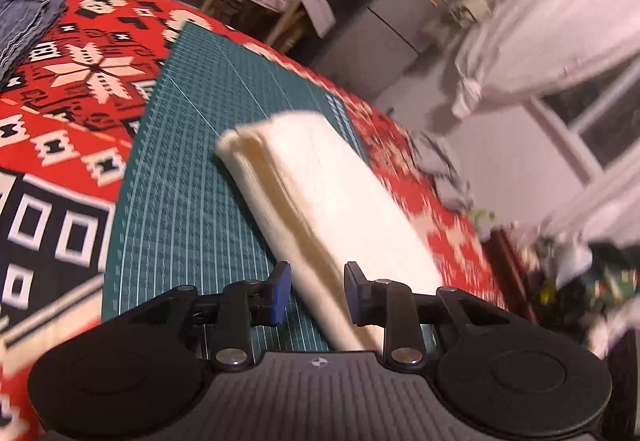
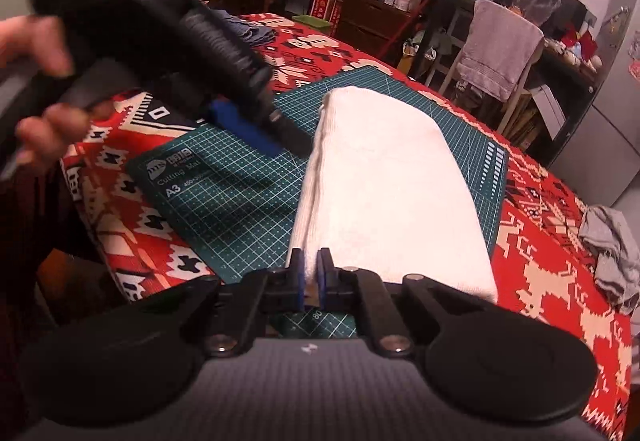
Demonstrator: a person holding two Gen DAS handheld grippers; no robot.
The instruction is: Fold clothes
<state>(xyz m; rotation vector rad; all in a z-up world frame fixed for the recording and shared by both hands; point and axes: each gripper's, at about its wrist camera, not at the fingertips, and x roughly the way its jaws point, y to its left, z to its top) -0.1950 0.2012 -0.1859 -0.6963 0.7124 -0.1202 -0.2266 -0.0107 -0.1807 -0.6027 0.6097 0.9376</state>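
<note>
A folded white garment [image 2: 384, 181] lies on a green cutting mat [image 2: 224, 201], its length running from the near edge of the mat toward the far edge; the mat sits on a red patterned cloth [image 2: 560, 281] that covers the table. In the right wrist view the right gripper [image 2: 311, 277] sits at the garment's near end, toward its left corner; its two blue pads stand close together with a thin fold of the white fabric pinched between them, so it has hold of the garment's near edge. The left gripper [image 2: 256, 129] shows in the same view as a dark blurred shape coming in from the upper left, held by a hand [image 2: 44, 89]; its blue fingertip [image 2: 244, 129] lies over the mat just beside the garment's left fold, and whether it touches the fabric cannot be told.

In the left wrist view the left gripper [image 1: 316, 289] has its jaws spread wide; the garment [image 1: 332, 209] runs away from it toward the far side, with its near end lying between the two blue pads [image 1: 280, 293], and the pads do not press on it. The stacked layers of the fold show along the garment's left side. A blue denim piece [image 1: 24, 25] lies on the red cloth at the far left; a crumpled grey garment [image 2: 612, 249] lies on the cloth at the right, well apart from the mat.
</note>
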